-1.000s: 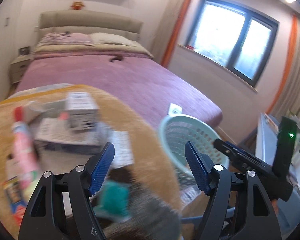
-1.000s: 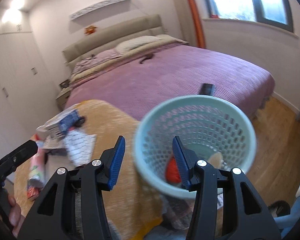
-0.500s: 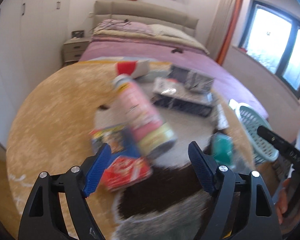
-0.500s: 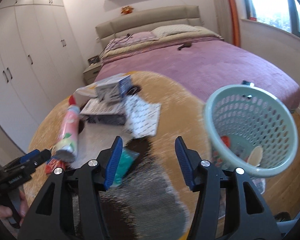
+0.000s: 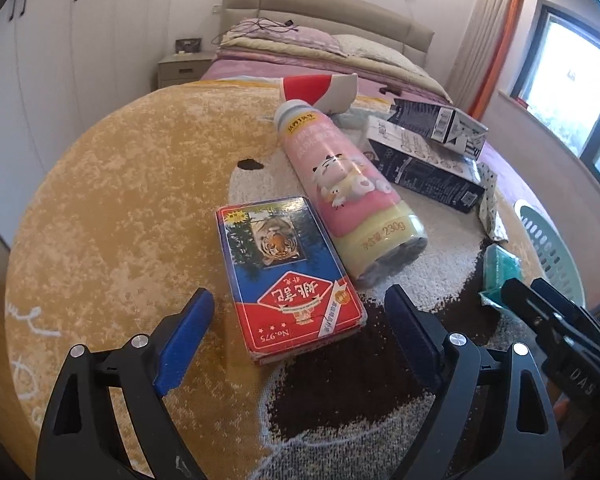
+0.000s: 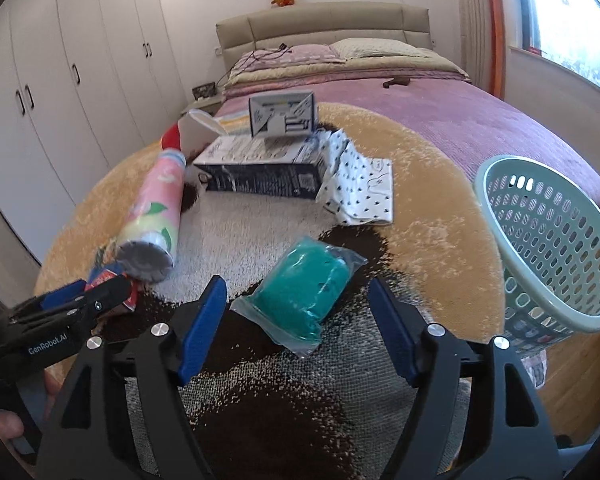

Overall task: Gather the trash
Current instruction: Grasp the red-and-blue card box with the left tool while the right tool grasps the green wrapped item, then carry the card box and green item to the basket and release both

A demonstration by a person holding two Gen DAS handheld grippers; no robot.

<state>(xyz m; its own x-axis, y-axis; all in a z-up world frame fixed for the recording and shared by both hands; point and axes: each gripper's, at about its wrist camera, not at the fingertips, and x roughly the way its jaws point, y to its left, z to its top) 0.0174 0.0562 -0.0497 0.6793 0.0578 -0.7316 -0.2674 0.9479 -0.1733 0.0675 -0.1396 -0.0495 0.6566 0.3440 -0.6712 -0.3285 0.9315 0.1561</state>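
Reaching for trash on the rug (image 5: 112, 208) | left gripper (image 5: 296, 332) widening, empty, over card box (image 5: 284, 276) | right gripper (image 6: 300, 324) widening, empty, over green packet (image 6: 304, 292) | straddle each squarely before closing | basket (image 6: 548, 240) on the right

1. A round rug (image 5: 112, 184), tan with white and dark brown patches, is spread on the wooden floor (image 6: 572, 392) at the foot of the bed.
2. A red and blue box (image 5: 288, 276) lies flat on the rug, with a pink bottle (image 5: 348, 184) on its side just beside it.
3. A dark carton (image 6: 260, 168), a paper cup (image 6: 192, 132) and a spotted wrapper (image 6: 364, 188) are gathered farther back.
4. A green packet (image 6: 304, 292) rests on the brown patch.
5. A pale green basket (image 6: 548, 240) is seen at the rug's edge.
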